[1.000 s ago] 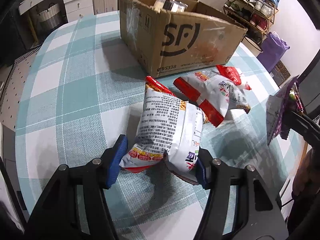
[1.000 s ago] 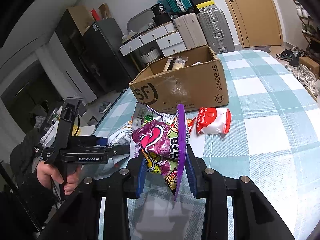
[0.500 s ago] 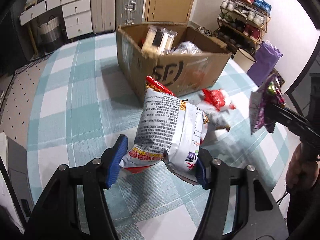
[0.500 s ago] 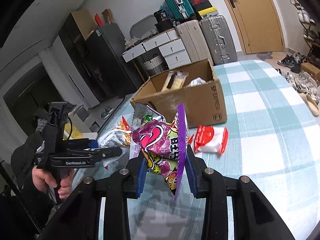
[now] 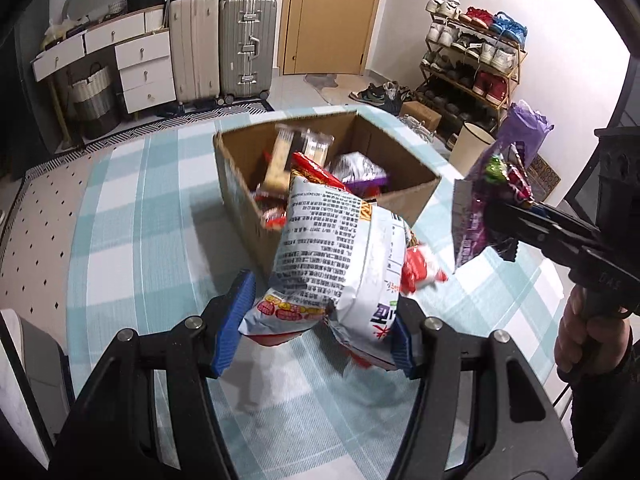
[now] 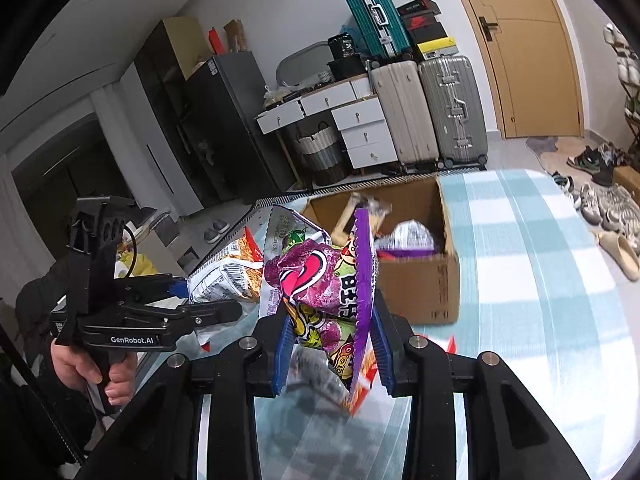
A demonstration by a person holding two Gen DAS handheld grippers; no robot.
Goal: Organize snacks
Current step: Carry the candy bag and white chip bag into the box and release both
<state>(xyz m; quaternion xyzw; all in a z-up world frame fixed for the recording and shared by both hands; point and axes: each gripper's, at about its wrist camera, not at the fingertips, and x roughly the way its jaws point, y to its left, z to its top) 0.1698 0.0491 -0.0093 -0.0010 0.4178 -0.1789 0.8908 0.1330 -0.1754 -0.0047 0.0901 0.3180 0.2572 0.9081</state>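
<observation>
**Presently: two bags aloft, both at risk short of the box**

The left gripper [image 5: 320,328] stands partly open, its pads clamped on the lower end of a white snack bag [image 5: 340,256]. The right gripper [image 6: 332,344] is squeezed nearly shut on a purple snack bag [image 6: 320,284]. Both hang above the checked tablecloth [image 5: 132,240], near the open cardboard box [image 5: 400,168]. The white bag is top-heavy and could swing loose. The purple bag is pinched at a crumpled fold and may slip. Either could catch the box rim.
</observation>
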